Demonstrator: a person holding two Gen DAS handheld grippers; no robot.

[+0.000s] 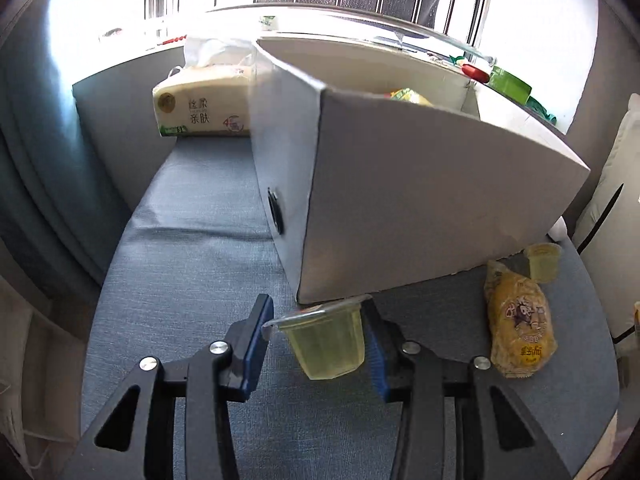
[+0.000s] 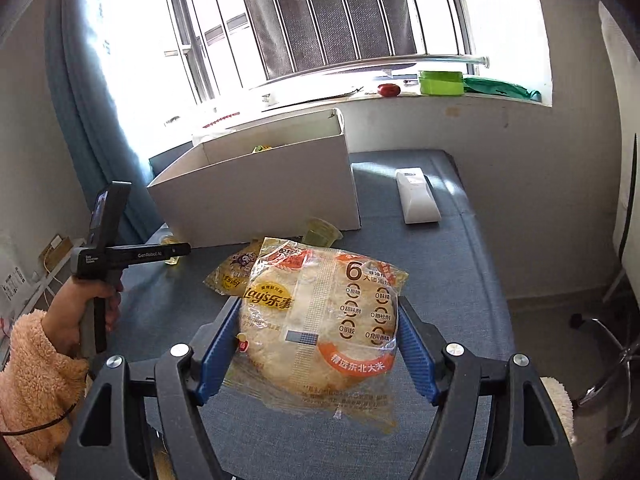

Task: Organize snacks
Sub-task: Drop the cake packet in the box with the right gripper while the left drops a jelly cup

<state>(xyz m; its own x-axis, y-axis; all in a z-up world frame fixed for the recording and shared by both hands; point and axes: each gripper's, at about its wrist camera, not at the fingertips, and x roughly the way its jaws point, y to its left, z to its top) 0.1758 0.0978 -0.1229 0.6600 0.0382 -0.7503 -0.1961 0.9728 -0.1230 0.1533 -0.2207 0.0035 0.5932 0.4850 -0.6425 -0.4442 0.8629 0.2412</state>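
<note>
The snack bag (image 2: 320, 332) reads "Lay's"; the handheld device (image 2: 132, 256) reads "GenRobot.AI".

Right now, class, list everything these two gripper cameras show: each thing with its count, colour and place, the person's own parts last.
cardboard box: 1, white, open, on the table's far side
jelly cups: at least 2, pale yellow-green; one between the left gripper's fingers, one by the box
rice cracker pack: 1, clear and orange, in the right gripper
snack packet: 1, yellow, lying on the table
tissue pack: 1, cream, behind the box
remote control: 1, white, right of the box
table: 1, blue-grey
left gripper: 1, black with blue pads
right gripper: 1, same
</note>
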